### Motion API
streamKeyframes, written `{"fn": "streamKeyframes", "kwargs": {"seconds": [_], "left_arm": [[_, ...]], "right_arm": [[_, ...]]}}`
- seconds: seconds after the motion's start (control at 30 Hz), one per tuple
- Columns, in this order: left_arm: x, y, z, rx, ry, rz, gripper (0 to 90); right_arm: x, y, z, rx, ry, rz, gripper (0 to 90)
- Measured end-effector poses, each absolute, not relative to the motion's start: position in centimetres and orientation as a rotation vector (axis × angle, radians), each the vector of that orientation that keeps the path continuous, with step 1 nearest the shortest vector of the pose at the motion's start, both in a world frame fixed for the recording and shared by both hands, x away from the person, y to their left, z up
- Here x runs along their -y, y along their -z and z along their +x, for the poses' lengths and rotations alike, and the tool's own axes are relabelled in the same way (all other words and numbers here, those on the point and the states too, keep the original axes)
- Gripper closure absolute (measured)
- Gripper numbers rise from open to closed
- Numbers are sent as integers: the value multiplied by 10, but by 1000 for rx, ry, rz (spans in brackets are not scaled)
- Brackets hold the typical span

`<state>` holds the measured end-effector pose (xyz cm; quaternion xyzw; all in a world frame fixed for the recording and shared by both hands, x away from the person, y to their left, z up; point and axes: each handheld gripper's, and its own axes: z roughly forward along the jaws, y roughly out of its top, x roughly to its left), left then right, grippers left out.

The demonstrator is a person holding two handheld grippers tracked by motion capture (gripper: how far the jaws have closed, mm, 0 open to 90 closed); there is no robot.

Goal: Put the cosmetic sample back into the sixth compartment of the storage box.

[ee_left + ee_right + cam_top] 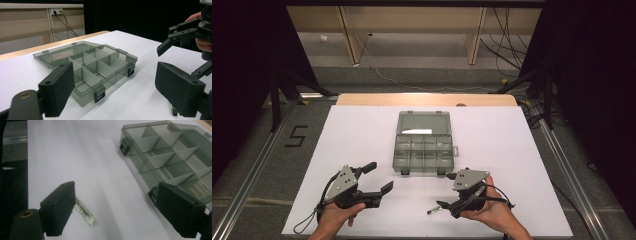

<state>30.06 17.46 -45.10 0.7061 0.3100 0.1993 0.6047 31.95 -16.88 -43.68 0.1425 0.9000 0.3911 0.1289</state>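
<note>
A person stands at a white counter (362, 135) holding a pair of tongs in each hand. At the far left, a black "5" (296, 136) is marked on the floor beside the counter; it is the only writing that can be read, and no brand or label shows on anything.

The left tongs (378, 179) rest near the person at the left, jaws spread wide and empty, pointing right and slightly away, toward the box.

In the middle of the counter lies a clear grey plastic box (423, 152) with small divided compartments. Its lid is folded open toward the far side and its black latches face the person.

Between the two hands, close to the near edge, lies a small slim clear stick (434, 210). Its long axis runs roughly left to right, tilted a little.

The right tongs (448, 191) are at the right, jaws apart and holding nothing. The stick lies just beside the lower jaw tip, so the right hand is plainly the nearer one to pick it up.
</note>
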Motion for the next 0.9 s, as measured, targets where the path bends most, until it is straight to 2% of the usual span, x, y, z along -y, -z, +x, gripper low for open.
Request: {"fn": "streamKeyframes", "kwargs": {"seconds": [0.47, 0.9], "left_arm": [[-174, 451, 301, -711, -461, 1640, 158], [-174, 450, 301, -706, -455, 1633, 158]], "right_arm": [[146, 435, 331, -2819, -931, 275, 245], [118, 449, 332, -2981, -638, 85, 369]]}}
